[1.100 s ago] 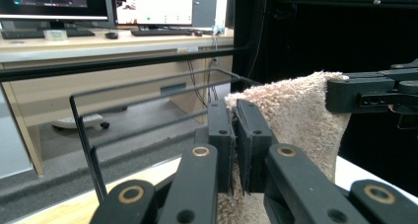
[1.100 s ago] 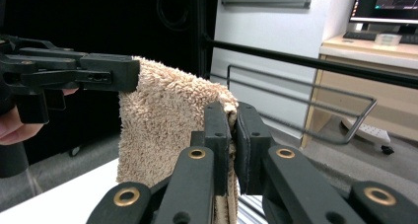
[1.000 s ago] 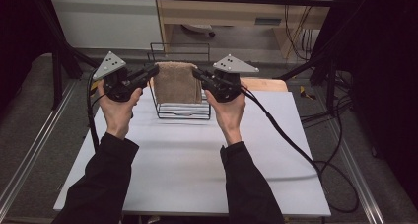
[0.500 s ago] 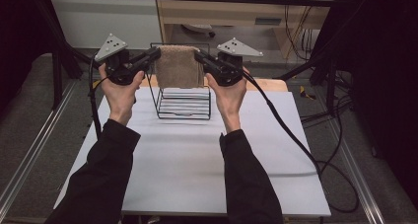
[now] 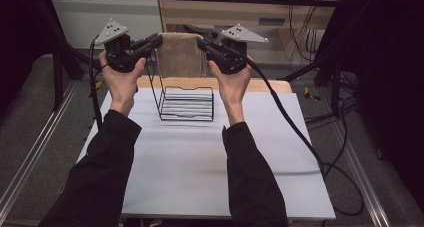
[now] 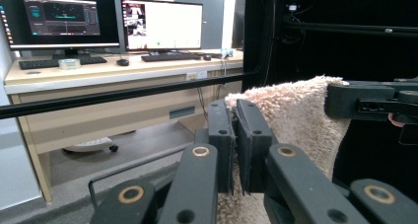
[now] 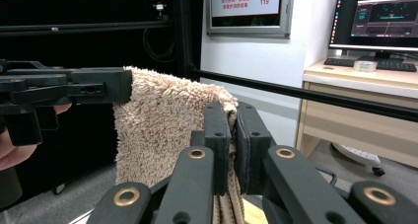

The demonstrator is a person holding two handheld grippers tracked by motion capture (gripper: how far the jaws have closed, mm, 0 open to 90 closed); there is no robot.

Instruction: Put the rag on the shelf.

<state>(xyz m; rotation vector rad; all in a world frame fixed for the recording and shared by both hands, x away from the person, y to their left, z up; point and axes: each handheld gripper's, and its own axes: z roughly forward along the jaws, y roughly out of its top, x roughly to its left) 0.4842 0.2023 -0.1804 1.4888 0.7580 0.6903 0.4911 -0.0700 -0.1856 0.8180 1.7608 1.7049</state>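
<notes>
Two grippers engaged, one at each upper corner of a tan towel (image 5: 181,54). Left gripper (image 5: 152,42) clamped on the towel's left corner; confirmed in the left gripper view, pads pinching the pile (image 6: 291,115). Right gripper (image 5: 204,43) clamped on the opposite corner; same pinch confirmed in the right gripper view, fabric (image 7: 165,130) pressed between closed jaws. Towel held spread and hanging flat in the air, above and just behind a black wire rack (image 5: 187,102) standing on the white table (image 5: 210,162), clear of the rack's wires.

Step judged: carrying the towel by its top edge, either out of or toward the rack. Recommended: keep both corners level and the top edge taut, move both hands together, keep the hanging hem clear of the rack's upright wires, hold grip pressure until the cloth is fully supported.

Pose: both forearms reaching forward from the near edge, sleeves dark, hands raised well above the table, wrists cocked upward. Jaws pointing inward toward each other, roughly level. Cables trailing down from each gripper, right cable (image 5: 295,132) crossing the table edge.
</notes>
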